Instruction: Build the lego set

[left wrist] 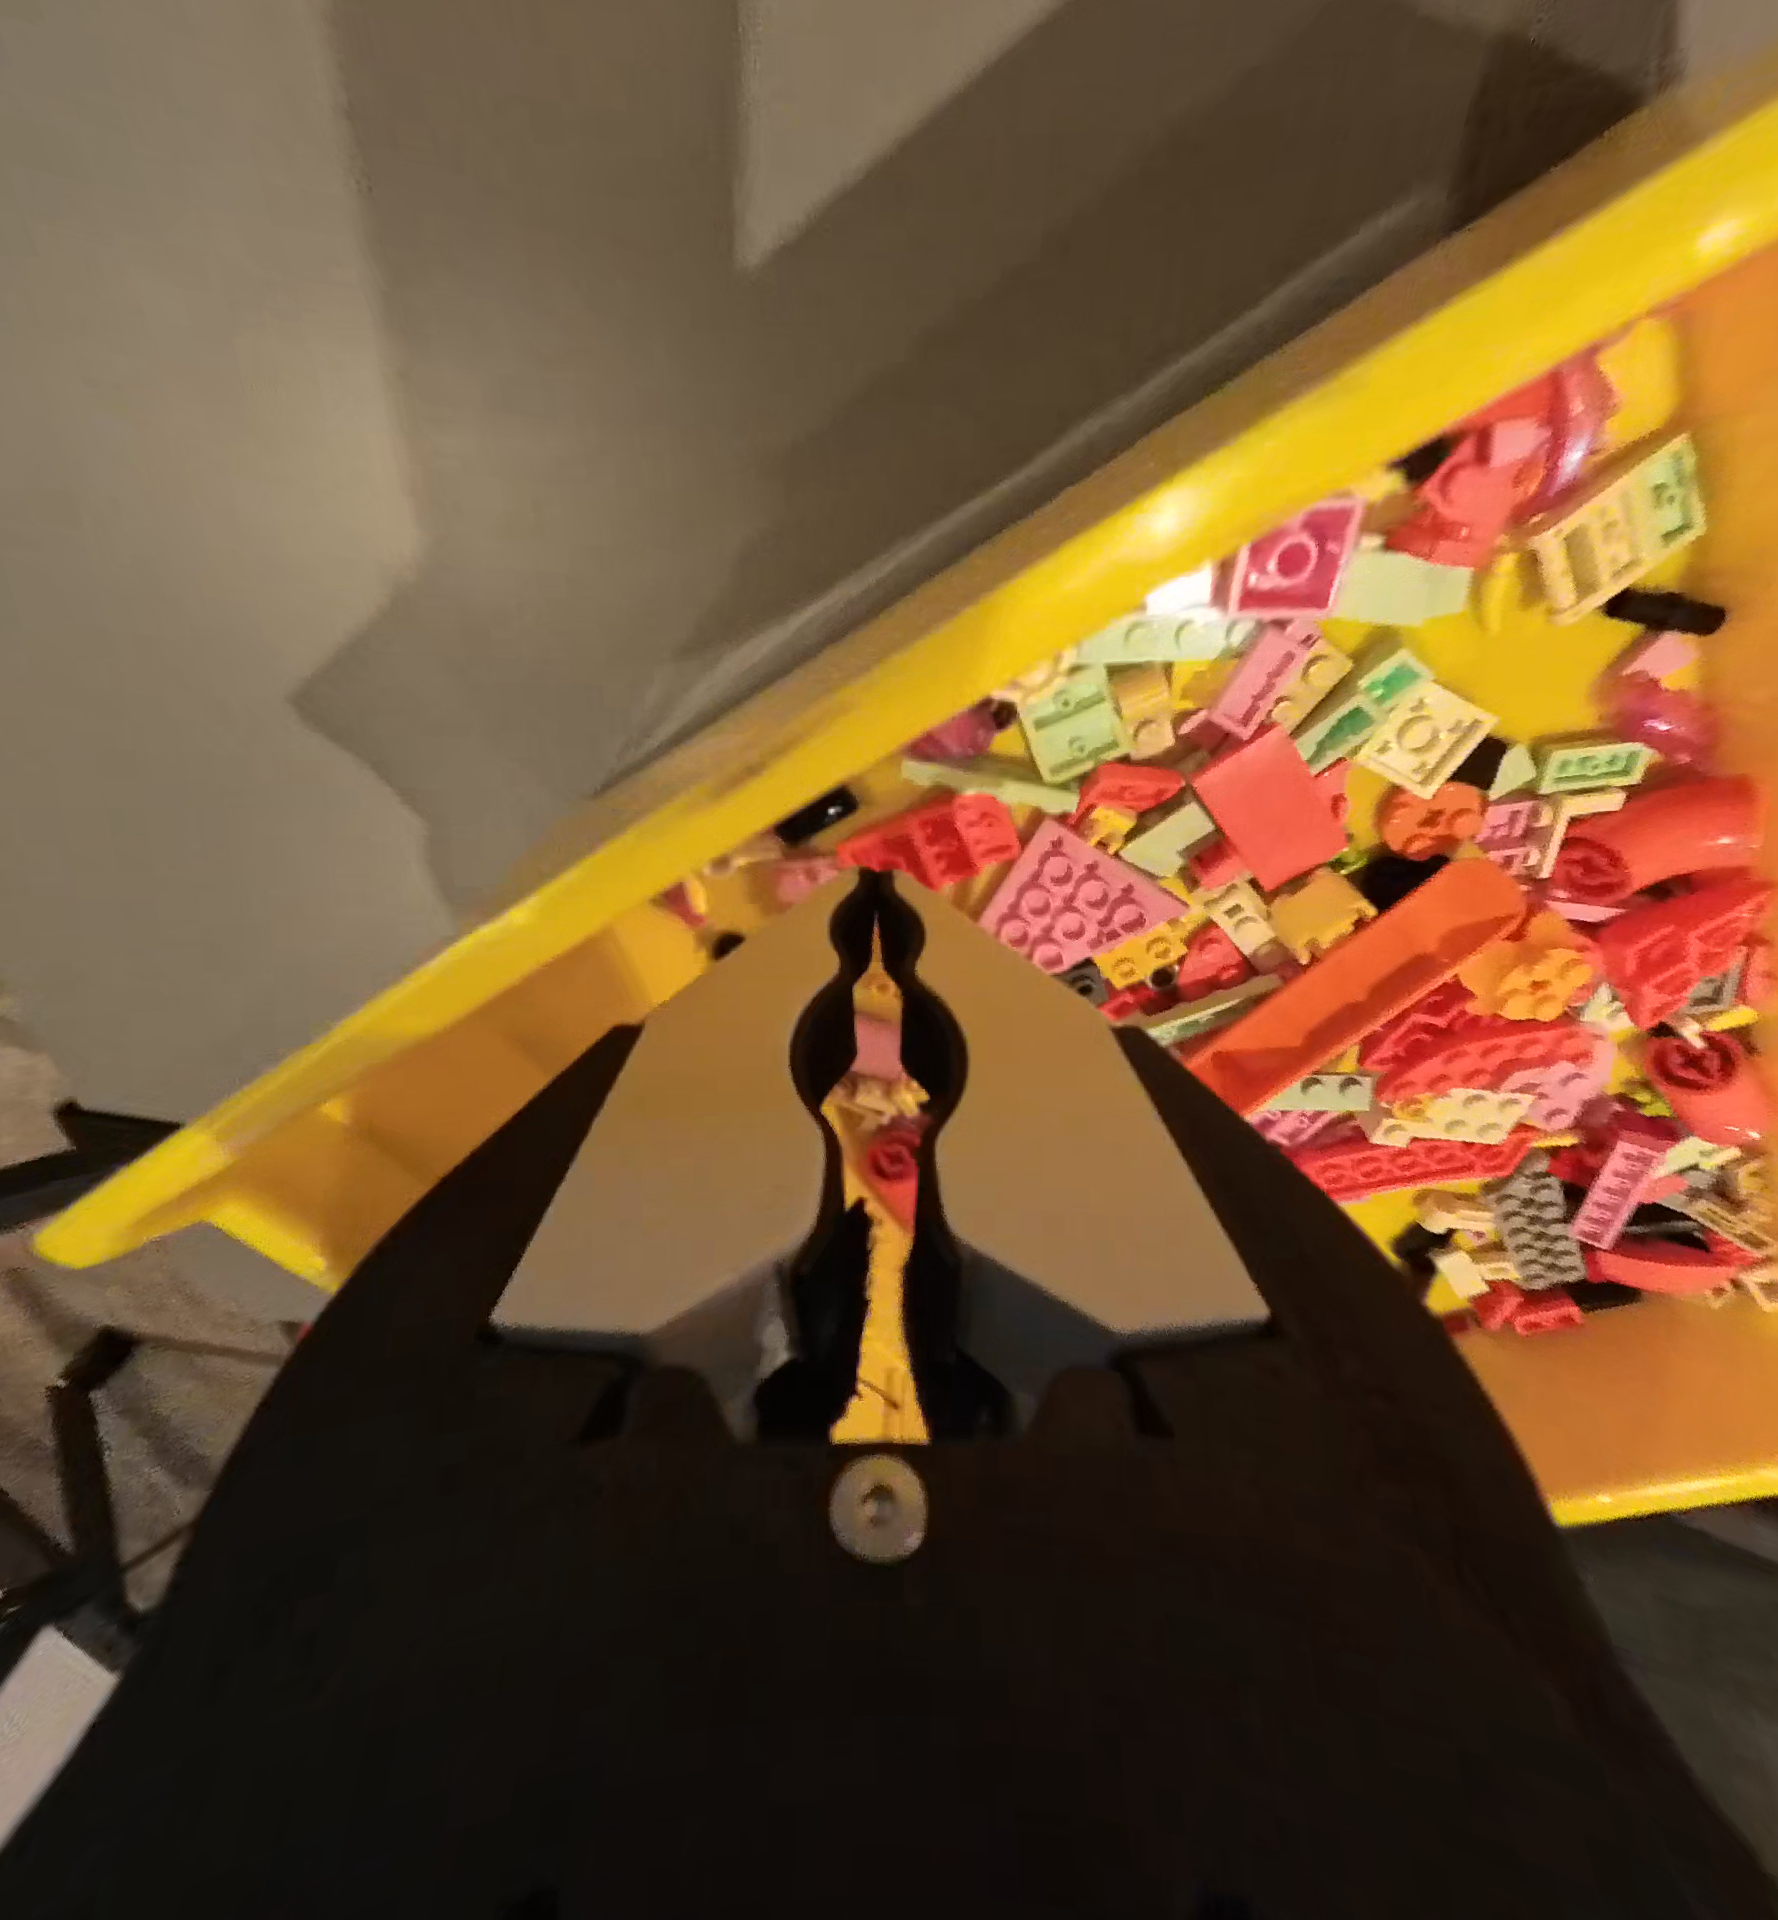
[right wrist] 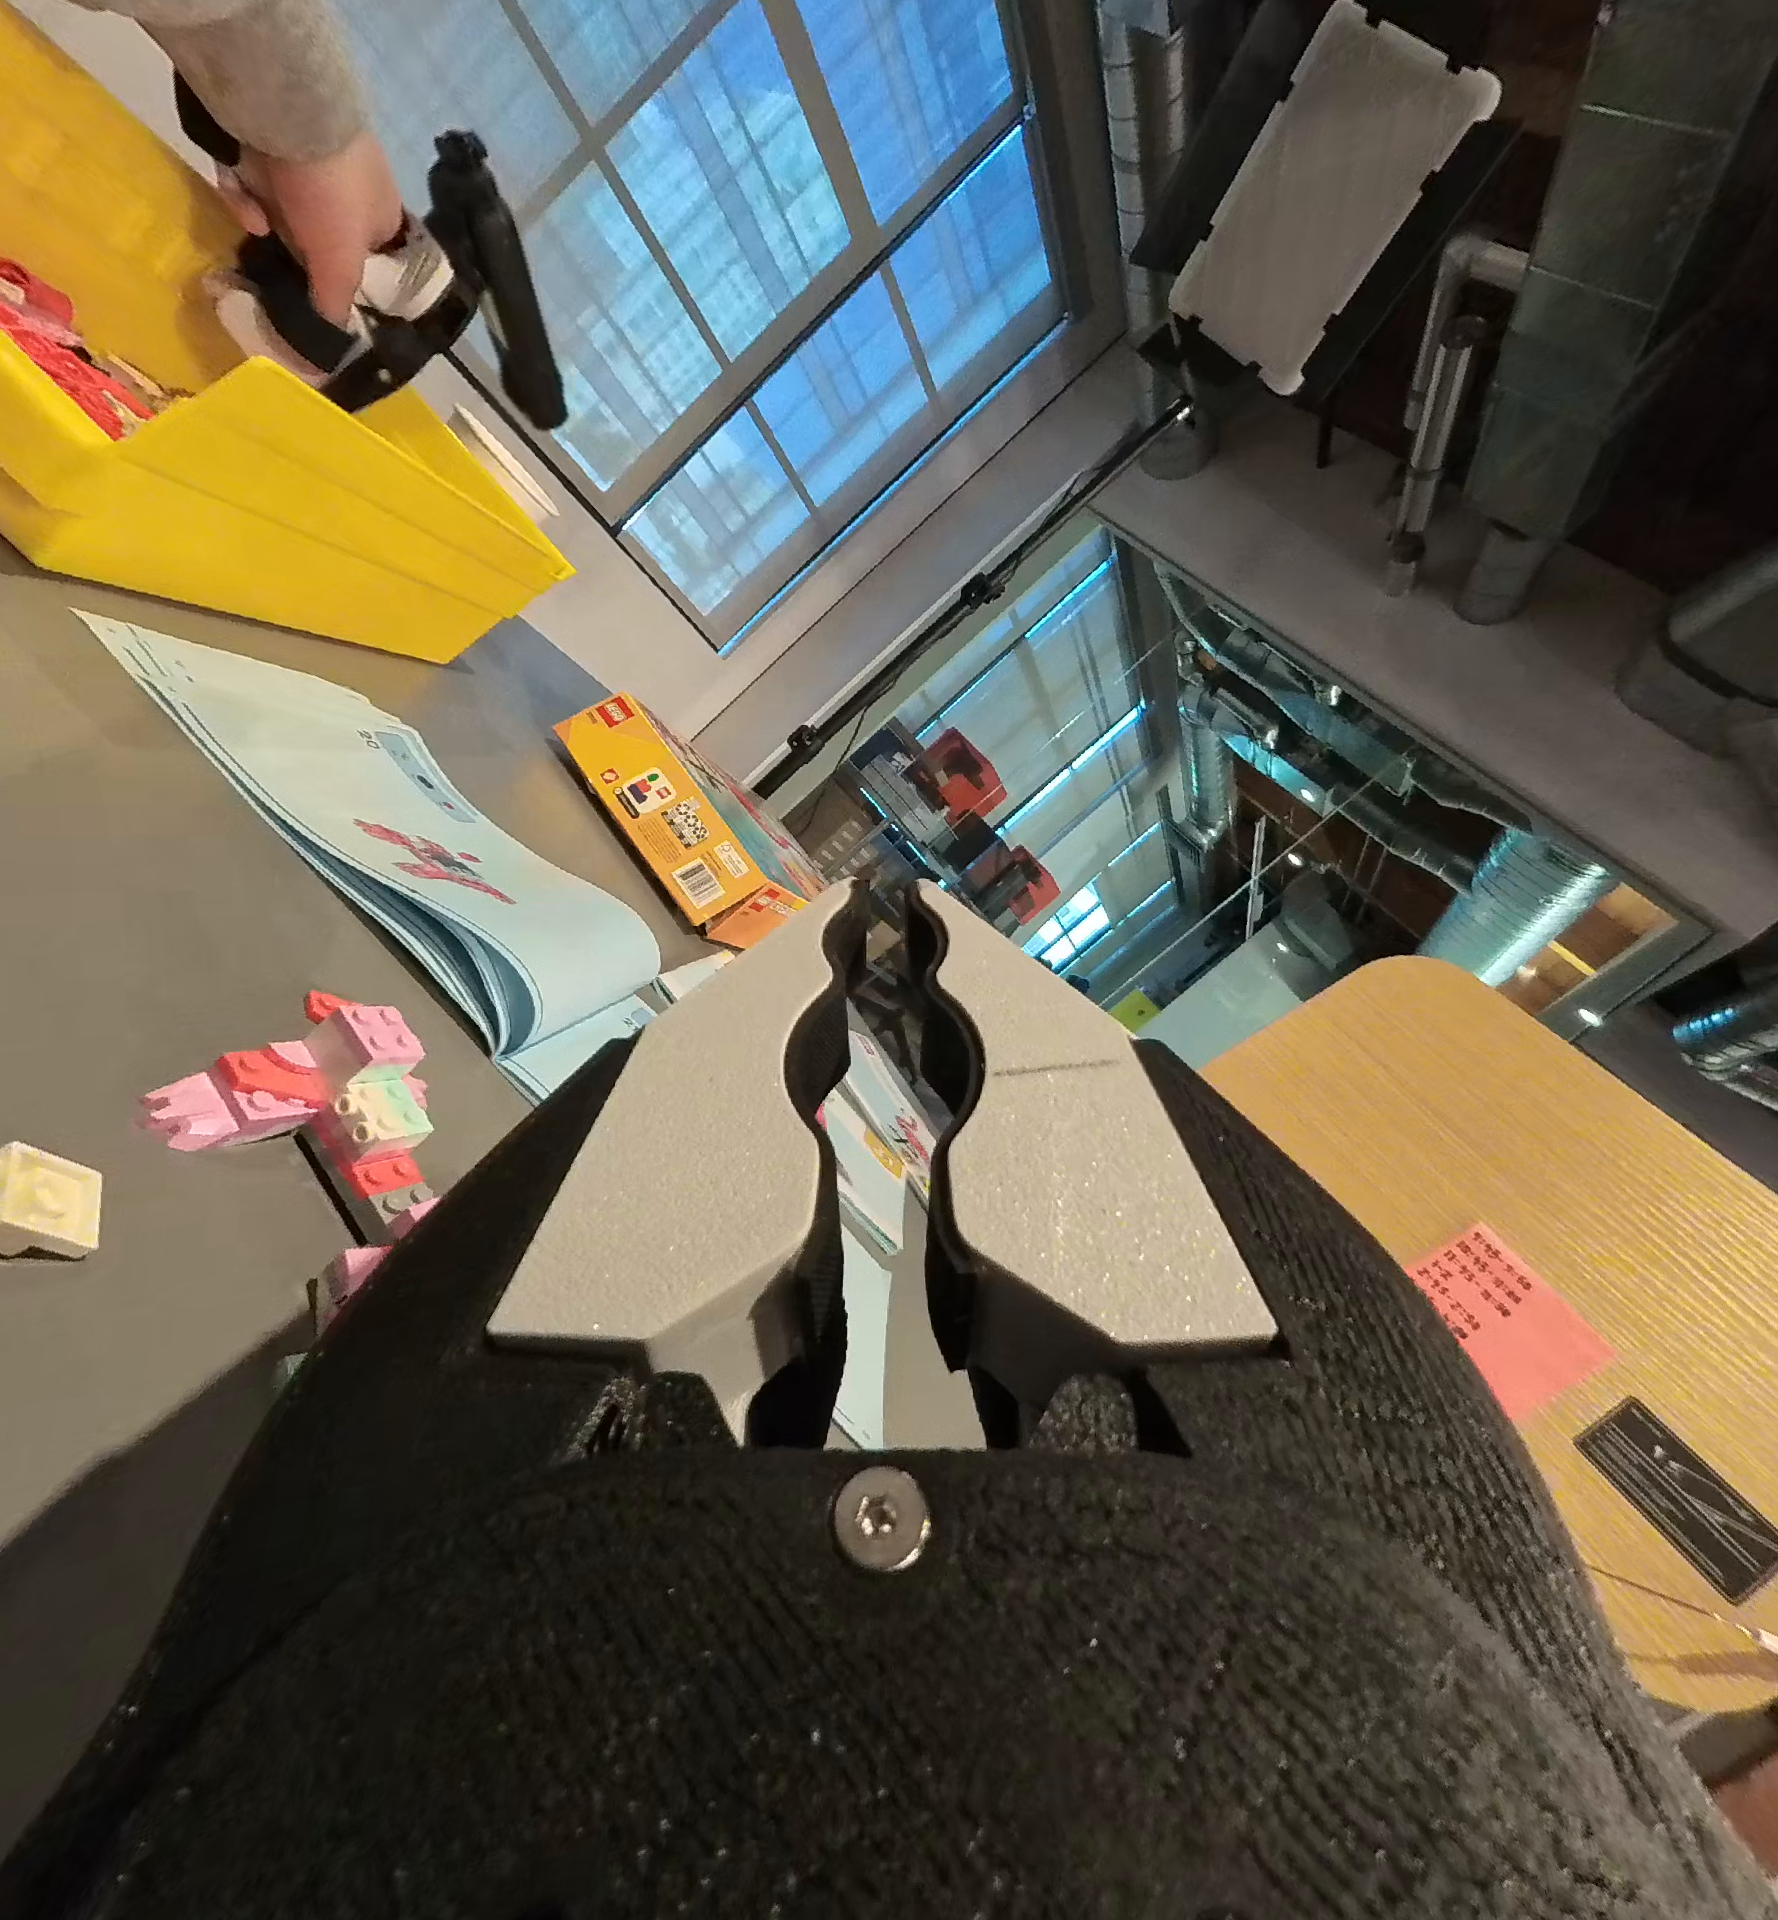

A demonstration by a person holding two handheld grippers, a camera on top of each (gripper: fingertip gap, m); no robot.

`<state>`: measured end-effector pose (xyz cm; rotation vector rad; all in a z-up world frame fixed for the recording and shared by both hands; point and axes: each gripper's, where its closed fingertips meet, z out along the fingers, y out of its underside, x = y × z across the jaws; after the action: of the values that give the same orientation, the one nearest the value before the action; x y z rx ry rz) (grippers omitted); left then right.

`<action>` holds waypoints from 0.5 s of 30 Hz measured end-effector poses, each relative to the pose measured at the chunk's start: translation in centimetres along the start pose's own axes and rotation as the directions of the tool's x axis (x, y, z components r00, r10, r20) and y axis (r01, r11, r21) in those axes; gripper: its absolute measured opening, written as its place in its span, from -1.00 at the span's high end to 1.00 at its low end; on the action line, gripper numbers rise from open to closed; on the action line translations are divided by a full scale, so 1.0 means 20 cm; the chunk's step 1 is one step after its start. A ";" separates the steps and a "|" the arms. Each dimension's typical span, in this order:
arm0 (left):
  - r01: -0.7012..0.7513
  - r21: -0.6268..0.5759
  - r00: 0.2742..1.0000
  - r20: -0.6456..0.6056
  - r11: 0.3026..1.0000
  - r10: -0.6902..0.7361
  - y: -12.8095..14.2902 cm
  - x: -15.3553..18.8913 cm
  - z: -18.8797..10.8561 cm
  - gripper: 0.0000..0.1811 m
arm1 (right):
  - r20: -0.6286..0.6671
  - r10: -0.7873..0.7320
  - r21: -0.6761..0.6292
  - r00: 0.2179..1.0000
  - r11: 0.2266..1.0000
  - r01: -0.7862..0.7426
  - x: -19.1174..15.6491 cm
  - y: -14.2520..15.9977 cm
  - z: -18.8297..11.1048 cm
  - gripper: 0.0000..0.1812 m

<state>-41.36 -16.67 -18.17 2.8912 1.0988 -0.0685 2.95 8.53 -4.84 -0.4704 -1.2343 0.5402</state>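
My left gripper (left wrist: pixel 874 883) is shut, its tips inside the yellow bin (left wrist: pixel 864 665) at the edge of a red brick (left wrist: pixel 926 842); I cannot tell whether they pinch it. The bin holds a heap of red, pink, pale green and cream pieces, among them a pink plate (left wrist: pixel 1061 904). In the right wrist view a hand holds the left gripper (right wrist: pixel 376 312) over the bin (right wrist: pixel 293 499). My right gripper (right wrist: pixel 885 899) is nearly shut and empty, raised off the grey table (right wrist: pixel 85 935). A partial pink and red build (right wrist: pixel 324 1091) and a white brick (right wrist: pixel 28 1200) lie on the table to its left.
An open light-blue instruction booklet (right wrist: pixel 397 810) lies between the bin and the build. An orange set box (right wrist: pixel 677 821) lies beyond it. A wooden tabletop (right wrist: pixel 1487 1195) with a pink note (right wrist: pixel 1508 1320) is at the right. A long orange piece (left wrist: pixel 1363 987) lies in the bin. Left tips to right tips: about 55 cm. Measured from the fingertips, the white brick (right wrist: pixel 28 1200) is 15 cm or so from the right gripper and 50 cm from the left.
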 end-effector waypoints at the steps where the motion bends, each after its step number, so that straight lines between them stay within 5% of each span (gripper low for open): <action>1: 0.019 -0.024 1.000 -0.010 1.000 -0.020 0.02 0.00 0.01 1.00 | 0.002 0.000 -0.001 1.000 1.000 0.000 0.00 0.00 0.00 0.96; 8: 0.134 -0.006 0.990 -0.049 0.991 -0.134 0.04 -0.02 -0.01 0.92 | 0.015 0.002 -0.007 1.000 1.000 -0.002 -0.02 0.01 0.00 0.96; 12: 0.117 -0.035 0.991 0.061 0.992 -0.115 0.05 -0.07 -0.01 0.71 | 0.024 0.004 -0.011 1.000 1.000 -0.004 -0.03 0.02 0.01 0.95; 15: 0.121 -0.074 0.987 0.112 0.990 -0.113 0.07 -0.09 0.01 0.79 | 0.026 0.002 -0.012 1.000 1.000 -0.002 -0.03 0.02 0.01 0.96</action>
<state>-41.78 -19.02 -18.24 2.7156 1.2215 -0.1784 2.61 8.45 -5.47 -0.4762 -1.2624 0.5425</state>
